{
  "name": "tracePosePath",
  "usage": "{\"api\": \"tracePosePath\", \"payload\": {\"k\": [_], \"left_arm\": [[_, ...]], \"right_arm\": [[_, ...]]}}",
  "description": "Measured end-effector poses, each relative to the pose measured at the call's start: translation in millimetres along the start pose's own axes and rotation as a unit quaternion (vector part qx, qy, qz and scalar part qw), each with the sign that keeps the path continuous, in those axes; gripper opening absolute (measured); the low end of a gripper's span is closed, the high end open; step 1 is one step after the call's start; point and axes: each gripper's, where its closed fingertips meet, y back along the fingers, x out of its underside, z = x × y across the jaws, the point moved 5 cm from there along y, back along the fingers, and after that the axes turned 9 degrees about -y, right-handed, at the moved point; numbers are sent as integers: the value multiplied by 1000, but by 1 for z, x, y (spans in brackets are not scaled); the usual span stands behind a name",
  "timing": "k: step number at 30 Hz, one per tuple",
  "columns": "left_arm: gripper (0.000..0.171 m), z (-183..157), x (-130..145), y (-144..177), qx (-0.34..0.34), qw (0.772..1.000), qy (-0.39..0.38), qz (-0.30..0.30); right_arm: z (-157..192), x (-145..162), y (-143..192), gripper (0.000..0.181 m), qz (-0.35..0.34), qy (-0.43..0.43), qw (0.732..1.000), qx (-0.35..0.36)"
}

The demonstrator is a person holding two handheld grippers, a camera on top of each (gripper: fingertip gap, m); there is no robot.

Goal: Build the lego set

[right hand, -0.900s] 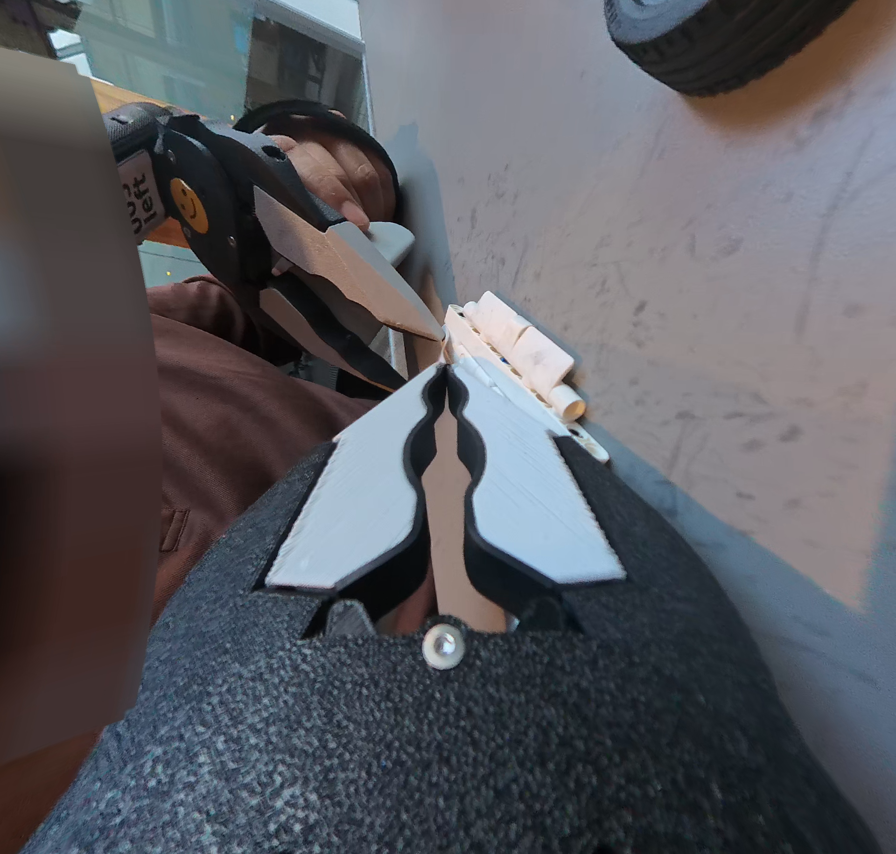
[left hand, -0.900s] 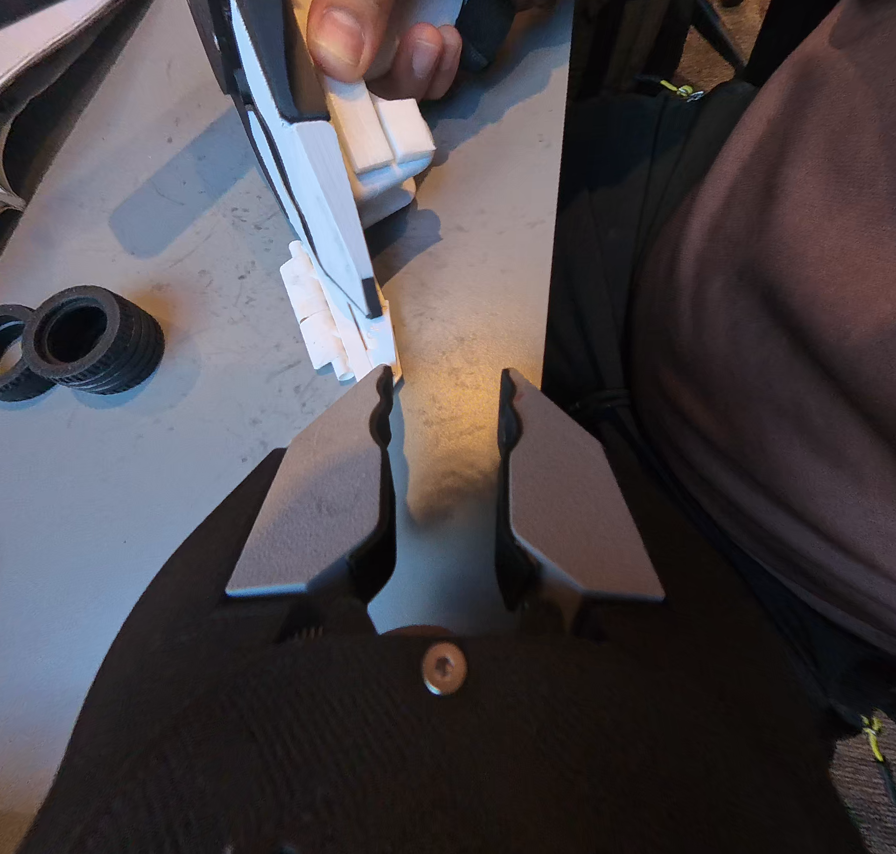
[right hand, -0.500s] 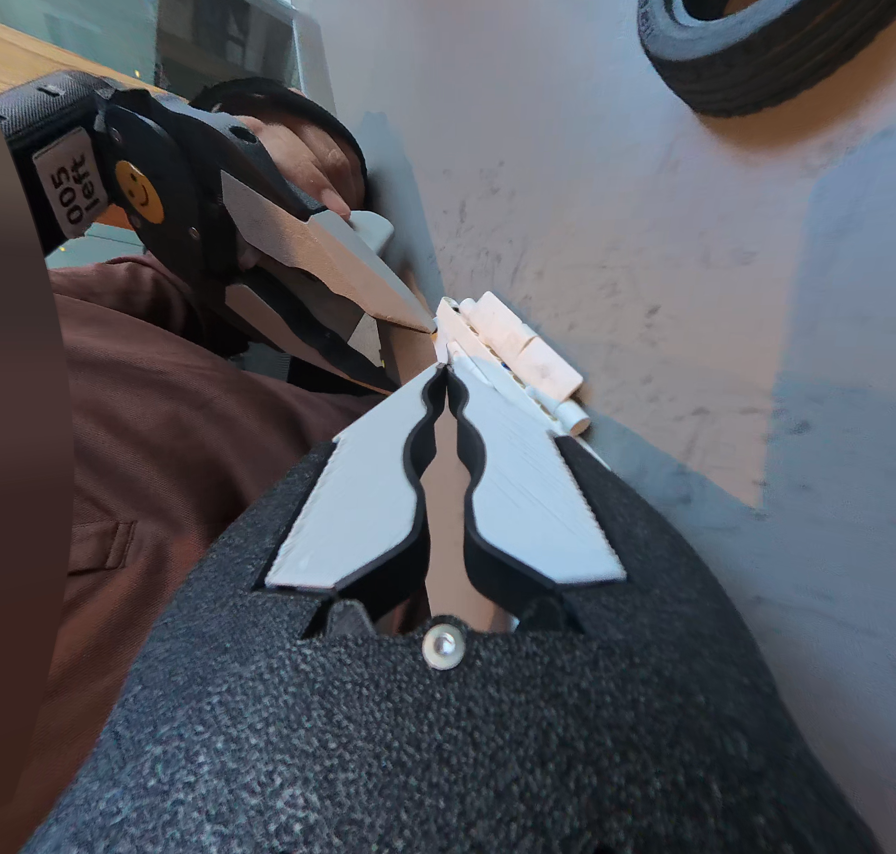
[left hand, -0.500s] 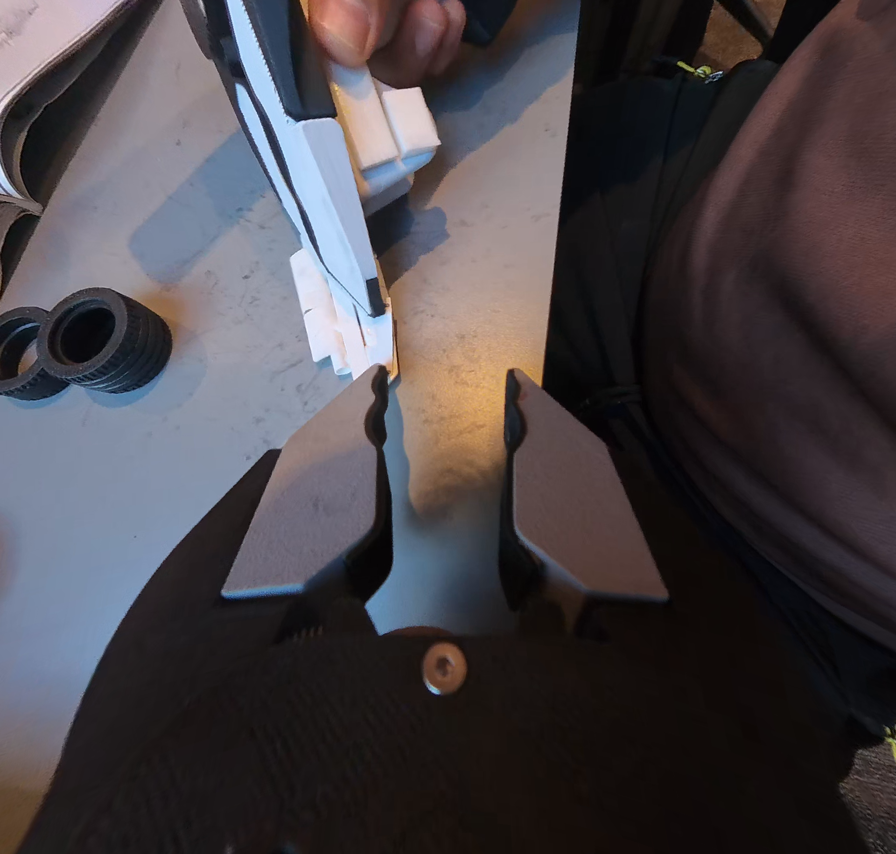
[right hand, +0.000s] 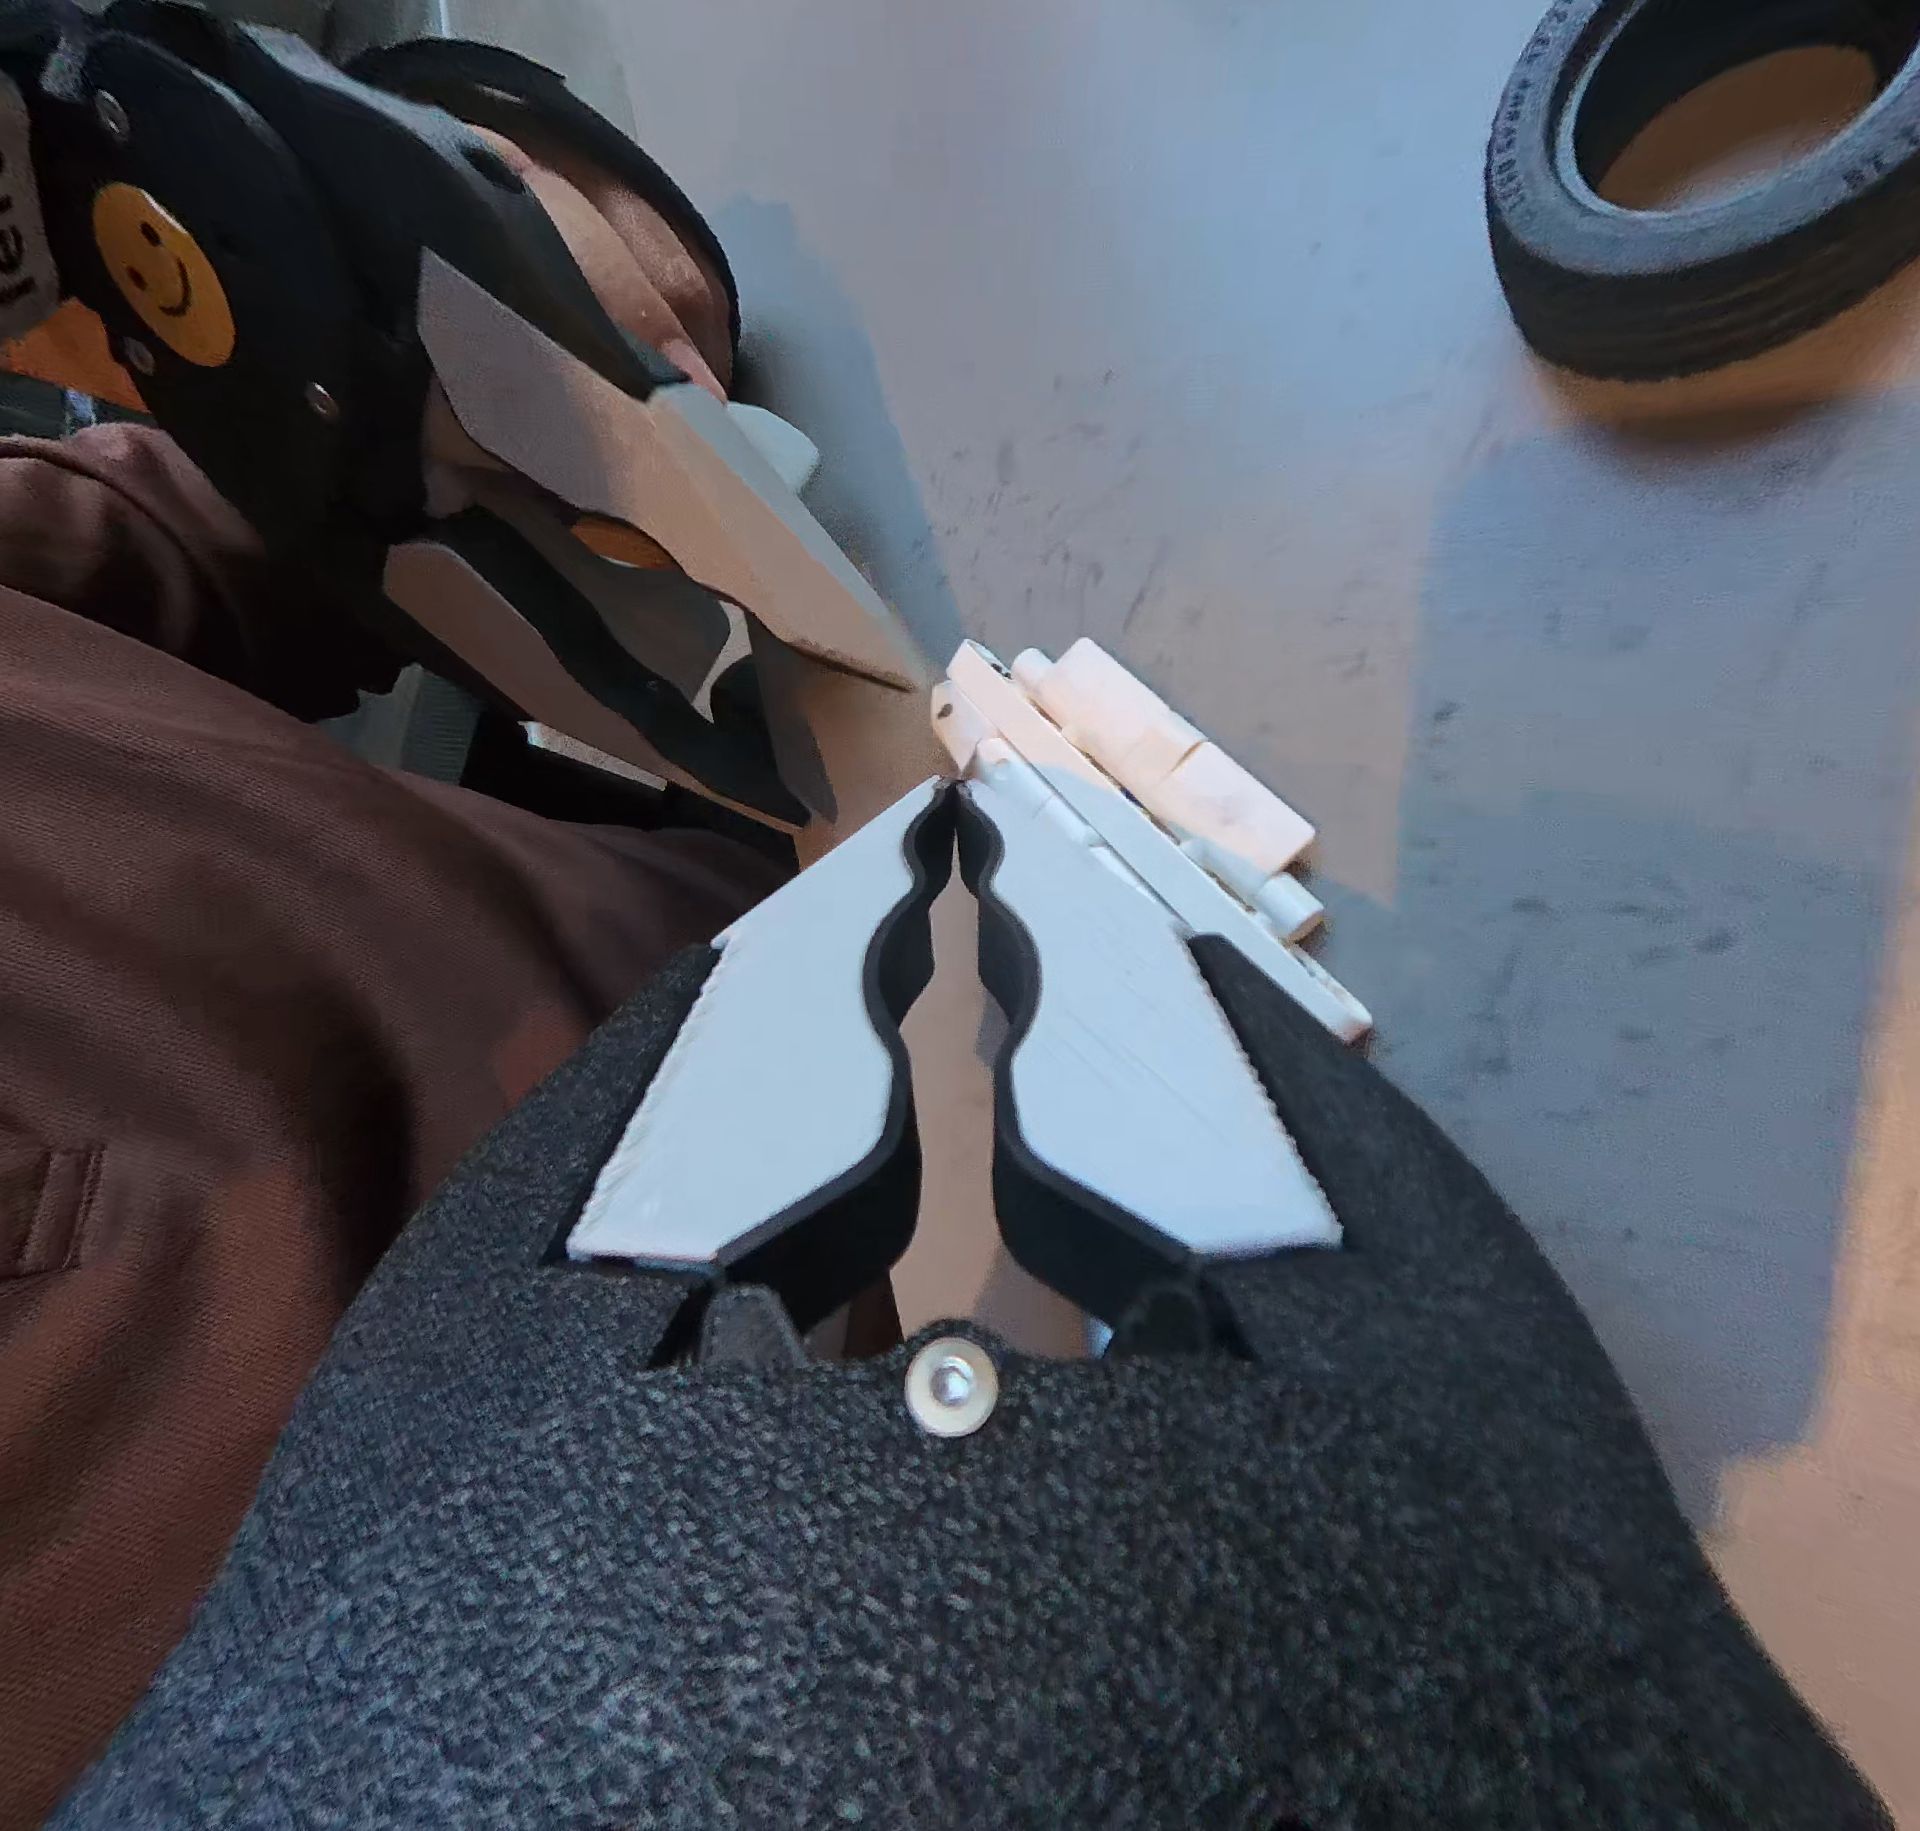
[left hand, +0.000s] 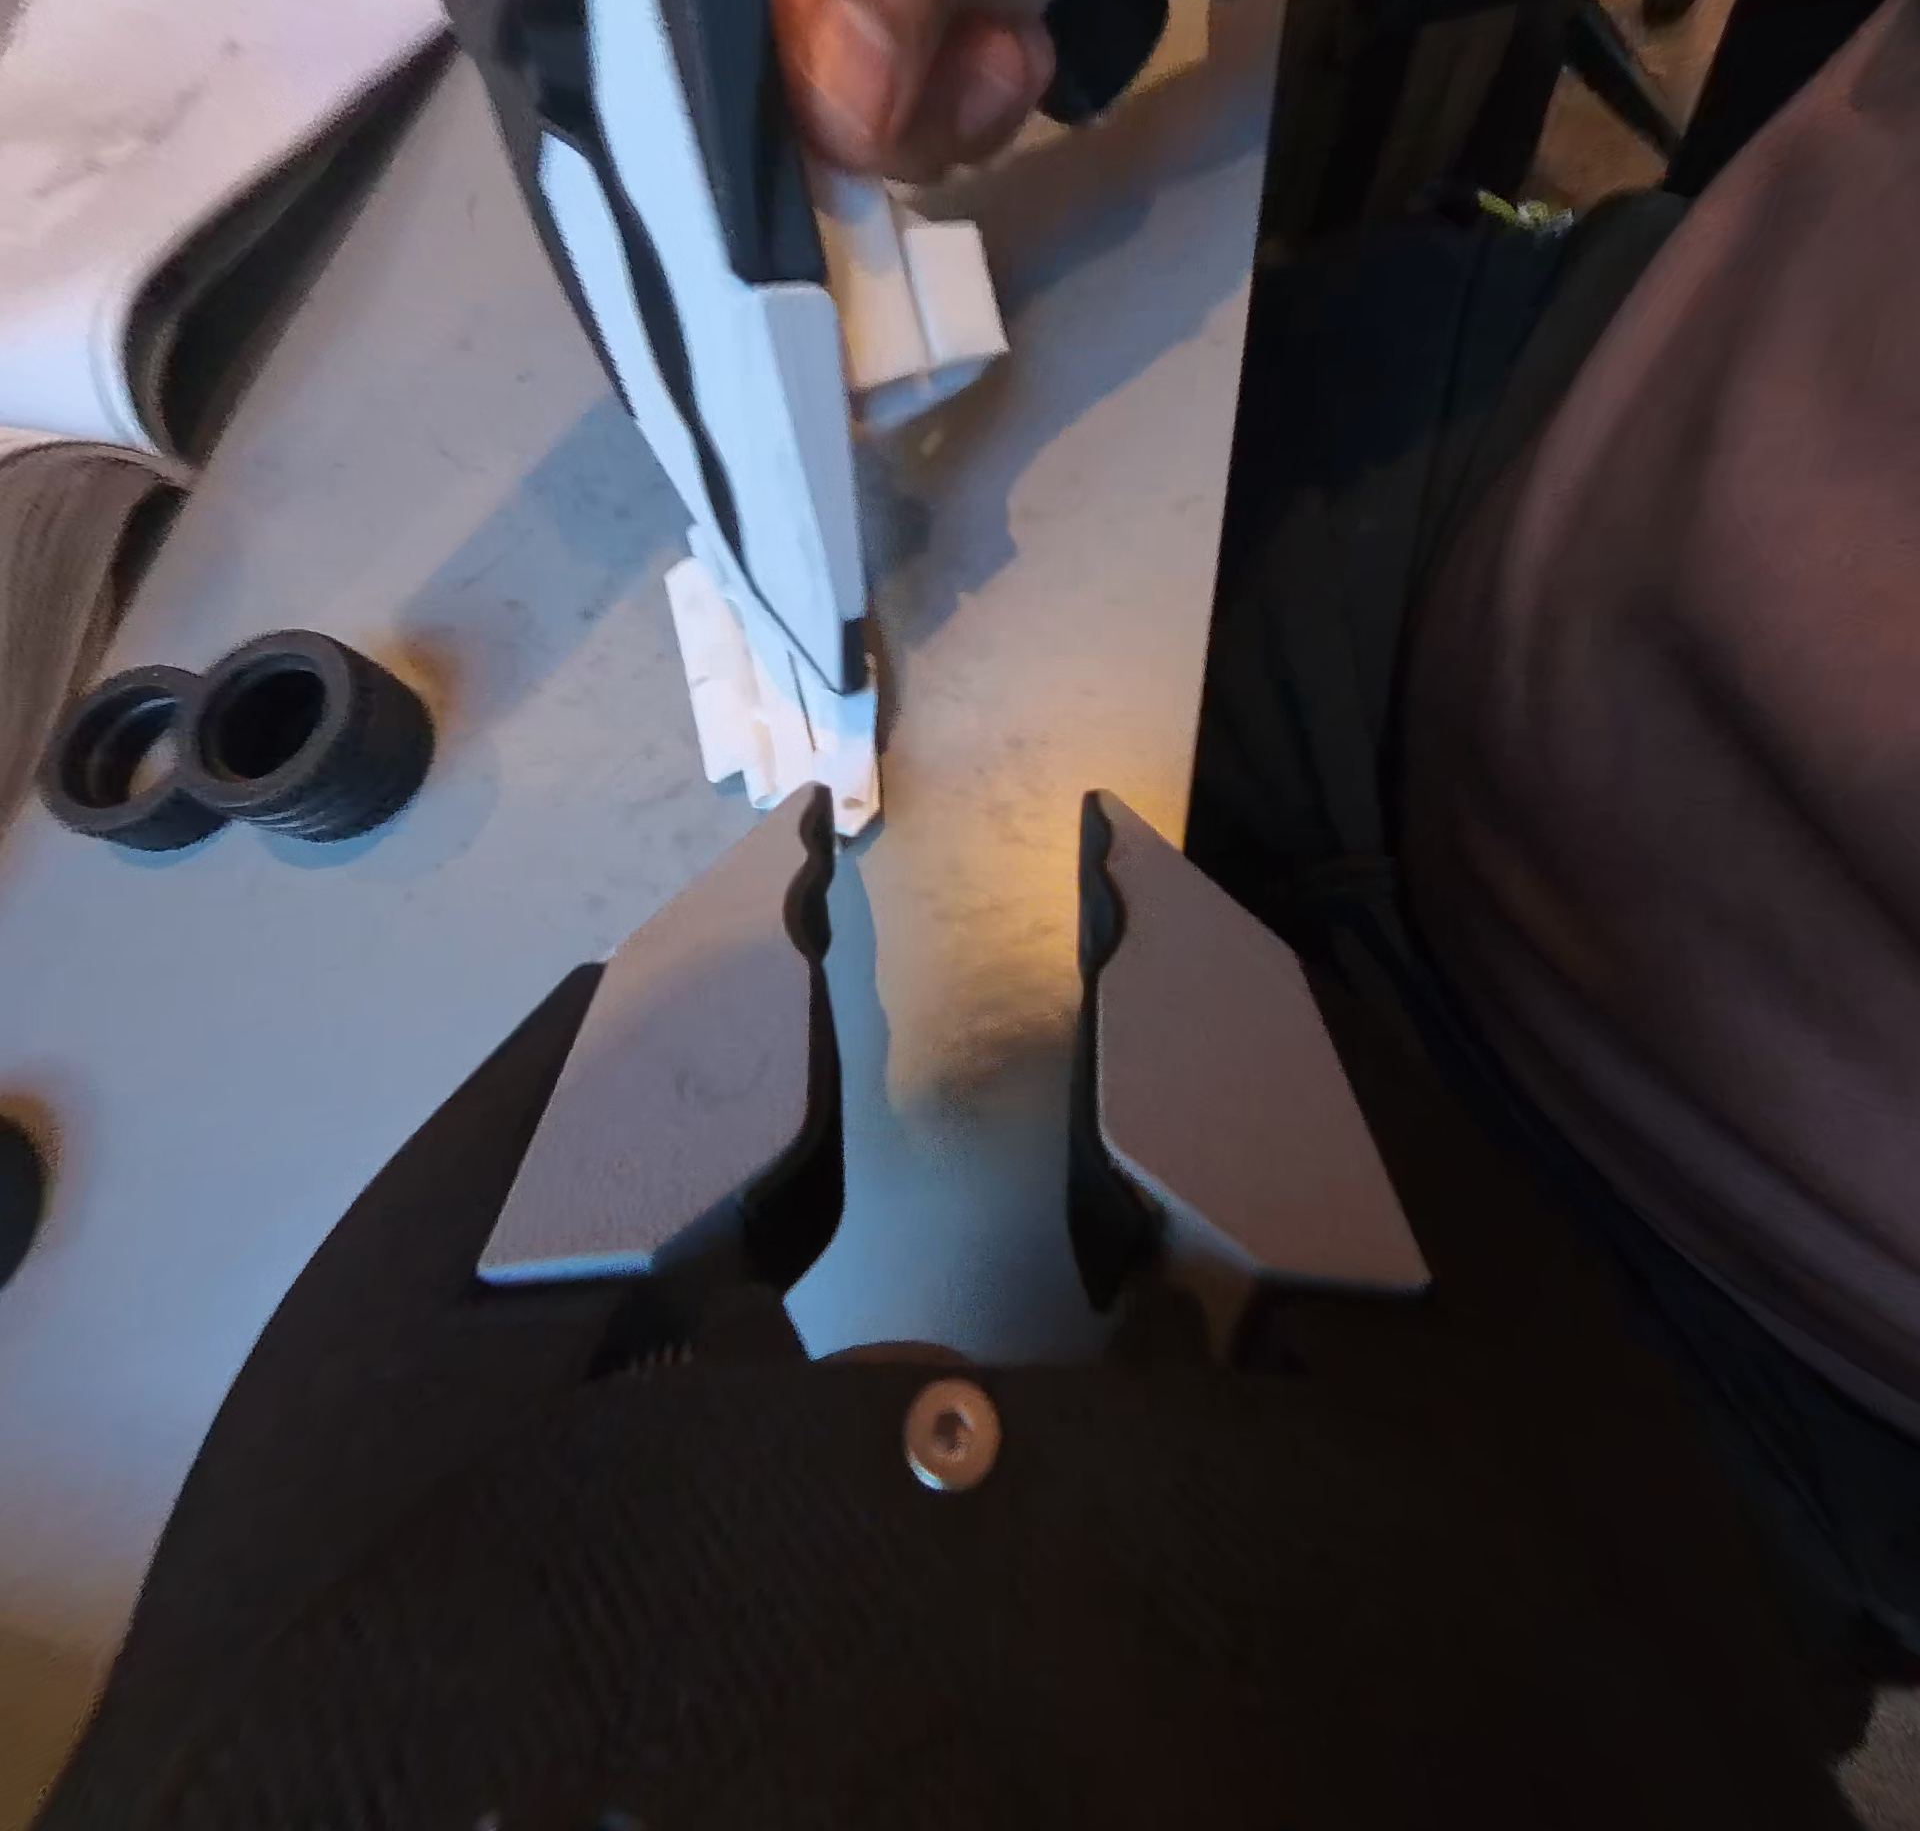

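A grey, scuffed table is seen from two gripper-mounted cameras. Near the table's edge closest to the seated person, a small white lego assembly of stacked flat and rounded pieces lies on the surface.

In the left wrist view, the left gripper is held low over the table with its two grey fingers spread apart and nothing between them; the tip of one finger is placed just beside the end of the white lego assembly. The table's edge runs close alongside the other finger.

The right gripper is seen in its own view with its white fingers drawn together until the tips meet, only a narrow wavy gap being left further back. Whether a piece is pinched at the tips cannot be told; the tips are pressed against the end of the white lego assembly, which lies along one finger. In the left wrist view the right gripper is angled down onto the assembly, and a hand is seen behind it.

Two black rubber tyres are stacked together further in from the edge, well apart from the assembly. One black tyre is seen lying flat in the right wrist view.
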Motion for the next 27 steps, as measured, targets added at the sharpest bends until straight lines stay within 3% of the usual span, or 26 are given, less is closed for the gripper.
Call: {"api": "tracePosePath", "payload": {"k": [3, 8, 14, 17, 25, 27], "left_arm": [[44, 14, -6, 8, -30, 999, 31, -30], [38, 21, 9, -7, -34, 998, 46, 40], [35, 22, 4, -17, -26, 997, 55, 44], [24, 24, 3, -20, -25, 997, 57, 44], [23, 26, 2, -22, -45, 997, 36, 46], [15, 26, 3, -22, -54, 997, 24, 50]], "right_arm": [[2, -1, 1, 0, -3, 2, 1000, -3], [3, -2, 1, 0, -2, 6, 1000, -5], [3, -1, 3, 0, -5, 3, 1000, -12], [4, -2, 3, 0, -8, 0, 1000, -23], [9, -4, 4, 0, -17, 10, 998, -53], [16, -5, 5, 0, -22, 10, 996, -88]]}}
